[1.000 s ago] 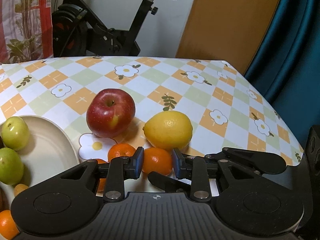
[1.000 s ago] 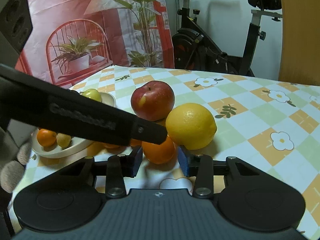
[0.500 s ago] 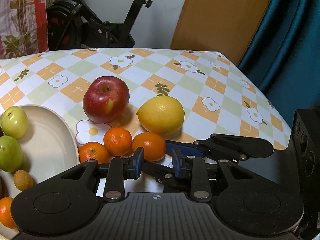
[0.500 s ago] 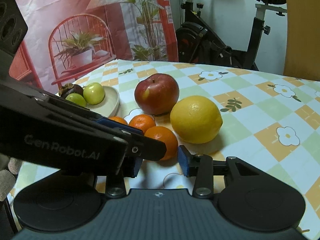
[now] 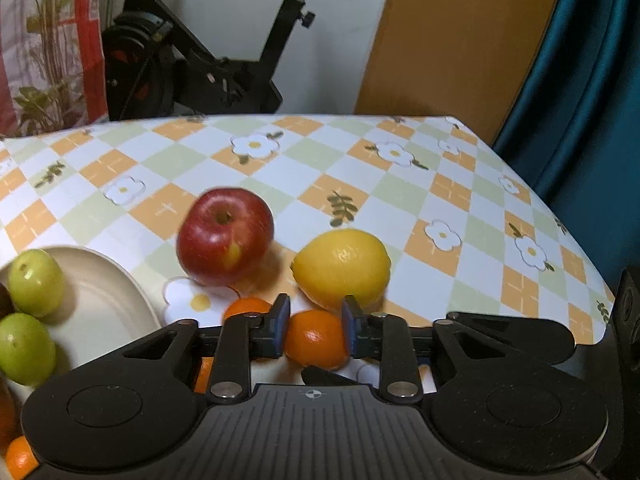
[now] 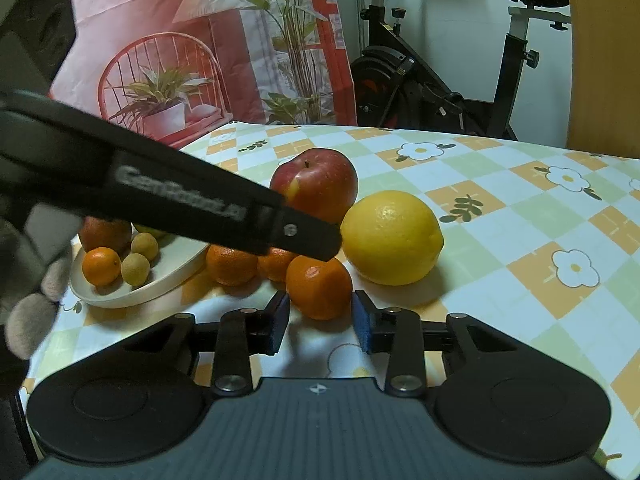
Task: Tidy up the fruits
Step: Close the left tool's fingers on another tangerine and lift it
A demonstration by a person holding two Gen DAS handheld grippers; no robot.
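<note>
Mandarins, a lemon and a red apple are clustered on a table covered by a checked cloth [image 5: 400,184] printed with flowers.

In the left wrist view, one mandarin [image 5: 316,338] is clamped between the blue pads of the left gripper [image 5: 314,330], both pads pressed against its sides. The lemon [image 5: 341,267] is seen just beyond it at 12 o'clock, and the apple [image 5: 225,236] at 10 o'clock from the held fruit. A second mandarin [image 5: 245,307] is partly hidden behind the left finger. At 9 o'clock a cream plate [image 5: 120,296] is placed, with two green fruits [image 5: 35,282] on it.

In the right wrist view, the right gripper [image 6: 321,325] is held low over the cloth, its jaws narrowing, with nothing pressed between the pads; the clamped mandarin [image 6: 319,286] is seen just ahead of the fingertips, apart from them. The left gripper's black finger [image 6: 224,208] is stretched across from 9 o'clock, ending above that mandarin. Two more mandarins [image 6: 231,266] are grouped behind it, beside the plate [image 6: 132,290], on which a small mandarin and small yellowish fruits [image 6: 136,270] are gathered. An exercise bike [image 6: 448,80] is seen beyond the table.
</note>
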